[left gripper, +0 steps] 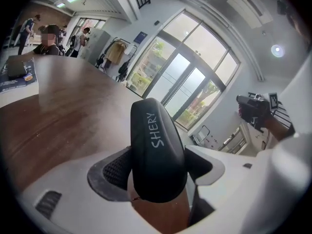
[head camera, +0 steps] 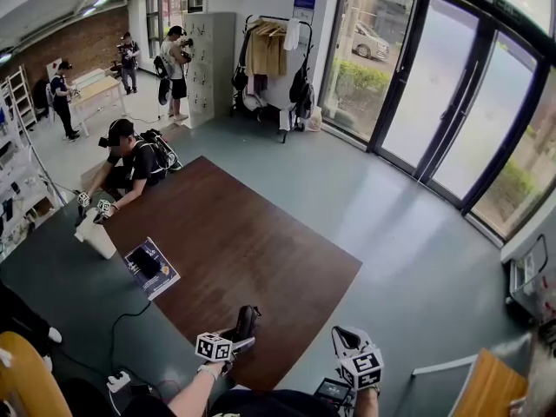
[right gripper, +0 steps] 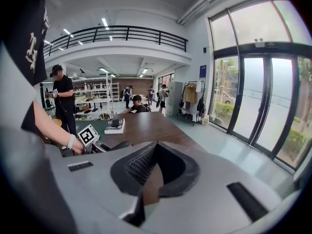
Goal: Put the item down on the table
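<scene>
Glass doors (head camera: 460, 102) and grey floor fill the hall beyond the brown worktop (head camera: 234, 241), which stretches away ahead of both tools. The left hand-held gripper (head camera: 234, 341) is clenched on a black item (left gripper: 157, 150), a smooth rounded piece printed "SHERY". The item sits between the ribbed pads (left gripper: 114, 169) and sticks out well past their tips. In the head view it lies over the worktop's near edge, straight ahead of that hand-held gripper, but whether it touches the wood cannot be told. The right hand-held gripper (head camera: 346, 341) is just beside the left one, off the worktop's near corner. Its jaws are closed tip to tip with nothing between them. Far ahead and to the left of the left hand-held gripper, a booklet (head camera: 152, 269) lies on the worktop with a dark object on top. Farther off, a person (head camera: 130, 159) leans over the far end.
</scene>
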Demonstrator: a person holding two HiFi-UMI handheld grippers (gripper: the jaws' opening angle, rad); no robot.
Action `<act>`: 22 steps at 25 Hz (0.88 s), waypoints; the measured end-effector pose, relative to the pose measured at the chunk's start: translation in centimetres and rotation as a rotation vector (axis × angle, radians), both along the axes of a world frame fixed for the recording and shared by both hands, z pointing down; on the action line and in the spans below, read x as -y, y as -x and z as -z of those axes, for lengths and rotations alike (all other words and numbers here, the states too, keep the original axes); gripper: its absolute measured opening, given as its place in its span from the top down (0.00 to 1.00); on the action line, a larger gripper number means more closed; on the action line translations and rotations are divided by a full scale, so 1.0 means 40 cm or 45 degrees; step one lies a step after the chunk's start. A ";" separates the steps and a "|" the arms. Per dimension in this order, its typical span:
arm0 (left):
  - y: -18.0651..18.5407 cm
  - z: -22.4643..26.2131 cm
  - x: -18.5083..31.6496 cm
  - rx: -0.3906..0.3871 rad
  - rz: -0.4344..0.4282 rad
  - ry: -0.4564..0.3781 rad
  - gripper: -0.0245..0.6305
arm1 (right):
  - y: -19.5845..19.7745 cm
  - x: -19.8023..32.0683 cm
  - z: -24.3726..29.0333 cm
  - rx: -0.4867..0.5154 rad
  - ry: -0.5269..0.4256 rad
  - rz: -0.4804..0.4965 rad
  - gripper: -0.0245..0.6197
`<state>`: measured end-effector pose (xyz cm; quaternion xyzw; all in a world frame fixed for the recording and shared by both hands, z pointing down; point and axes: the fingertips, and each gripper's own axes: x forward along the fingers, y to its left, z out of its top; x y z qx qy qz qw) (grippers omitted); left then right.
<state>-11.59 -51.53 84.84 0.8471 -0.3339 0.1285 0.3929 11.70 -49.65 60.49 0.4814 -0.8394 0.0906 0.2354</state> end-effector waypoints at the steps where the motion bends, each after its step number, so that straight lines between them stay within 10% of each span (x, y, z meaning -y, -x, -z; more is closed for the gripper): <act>1: 0.002 -0.008 0.000 0.008 -0.005 0.016 0.44 | -0.004 -0.002 0.000 -0.006 0.006 -0.010 0.98; 22: 0.019 -0.195 0.030 0.405 -0.142 0.239 0.44 | -0.045 -0.046 -0.056 -0.068 0.085 -0.118 0.98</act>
